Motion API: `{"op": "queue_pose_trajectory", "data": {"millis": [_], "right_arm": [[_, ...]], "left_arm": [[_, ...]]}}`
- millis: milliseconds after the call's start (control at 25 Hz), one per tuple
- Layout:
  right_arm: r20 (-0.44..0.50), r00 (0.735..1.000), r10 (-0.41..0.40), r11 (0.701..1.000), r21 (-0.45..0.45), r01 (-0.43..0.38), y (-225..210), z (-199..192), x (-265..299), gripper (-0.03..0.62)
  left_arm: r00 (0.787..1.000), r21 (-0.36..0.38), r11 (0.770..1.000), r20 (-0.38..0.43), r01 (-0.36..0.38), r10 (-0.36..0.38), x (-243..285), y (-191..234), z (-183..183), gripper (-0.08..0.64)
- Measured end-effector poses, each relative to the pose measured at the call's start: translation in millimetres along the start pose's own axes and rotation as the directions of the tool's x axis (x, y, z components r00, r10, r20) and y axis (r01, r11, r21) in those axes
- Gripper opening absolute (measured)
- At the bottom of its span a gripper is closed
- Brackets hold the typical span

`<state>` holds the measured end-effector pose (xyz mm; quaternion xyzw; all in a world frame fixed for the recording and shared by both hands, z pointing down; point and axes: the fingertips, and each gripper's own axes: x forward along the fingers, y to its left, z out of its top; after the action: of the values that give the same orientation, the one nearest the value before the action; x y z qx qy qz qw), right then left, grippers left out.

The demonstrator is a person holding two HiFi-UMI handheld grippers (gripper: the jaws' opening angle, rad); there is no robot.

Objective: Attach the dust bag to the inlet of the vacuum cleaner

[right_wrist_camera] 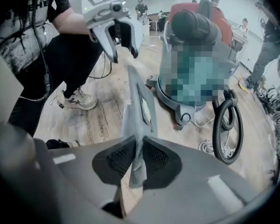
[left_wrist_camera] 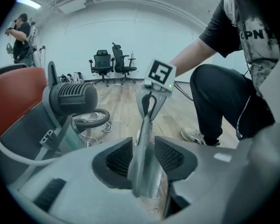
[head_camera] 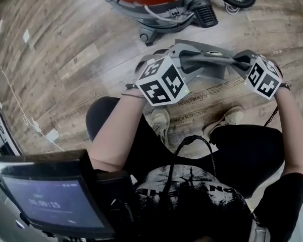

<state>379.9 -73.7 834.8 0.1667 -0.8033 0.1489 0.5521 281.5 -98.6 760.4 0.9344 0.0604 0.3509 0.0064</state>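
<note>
The right gripper [right_wrist_camera: 138,149] pinches one edge of the flat grey dust bag [right_wrist_camera: 139,101]. The left gripper [left_wrist_camera: 144,146] is spread, the bag's other end loose between its pads. The bag is held near the vacuum cleaner [head_camera: 156,9], not touching it. This looks like the carrying step. Next the left should probably regrip, then bring the bag's opening to the inlet.

Printed "workshops" and "Teaching" showing on floor sheet [right_wrist_camera: 91,122], beyond right gripper [right_wrist_camera: 136,158] jaws, to their left. Letters "OPN" showing on shirt [left_wrist_camera: 259,36], up and right of left gripper [left_wrist_camera: 144,158] jaws, rest cut off. "00:00:15" glowing on screen [head_camera: 50,200], well behind both jaws. Black square code, no letters, facing camera on marker cube [left_wrist_camera: 159,73], straight beyond left jaws.
</note>
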Motion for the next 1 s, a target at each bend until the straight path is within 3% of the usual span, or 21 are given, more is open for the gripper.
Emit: {"op": "queue_pose_trajectory", "data": {"millis": [200,320,400,560,760,880,1000], "right_arm": [[0.036,0.999,0.022,1.000,-0.022,-0.022,2,27,-39,0.046],[0.048,0.998,0.029,0.998,-0.060,-0.026,6,44,-56,0.046],[0.048,0.999,0.024,0.997,-0.075,-0.021,7,51,-63,0.046],[0.041,0.999,0.011,0.996,-0.087,-0.007,6,57,-70,0.046],[0.068,0.997,-0.030,0.996,-0.085,0.035,2,62,-79,0.048],[0.138,0.987,-0.082,0.992,-0.080,0.094,-4,74,-94,0.062],[0.237,0.964,-0.117,0.989,-0.061,0.135,-9,93,-121,0.144]], "left_arm": [[0.996,0.111,0.993,-0.080,-0.030,0.039,12,2,-10,0.189],[0.996,0.154,0.987,-0.076,-0.042,0.055,12,3,-7,0.181],[0.996,0.168,0.984,-0.056,-0.059,0.069,8,4,-2,0.098],[0.994,0.195,0.976,-0.030,-0.093,0.101,-1,6,6,0.035],[0.994,0.181,0.977,0.003,-0.111,0.113,-9,9,15,0.026],[0.993,0.149,0.982,0.028,-0.118,0.115,-19,15,21,0.026],[0.992,0.144,0.982,0.039,-0.123,0.118,-30,20,29,0.026]]}}
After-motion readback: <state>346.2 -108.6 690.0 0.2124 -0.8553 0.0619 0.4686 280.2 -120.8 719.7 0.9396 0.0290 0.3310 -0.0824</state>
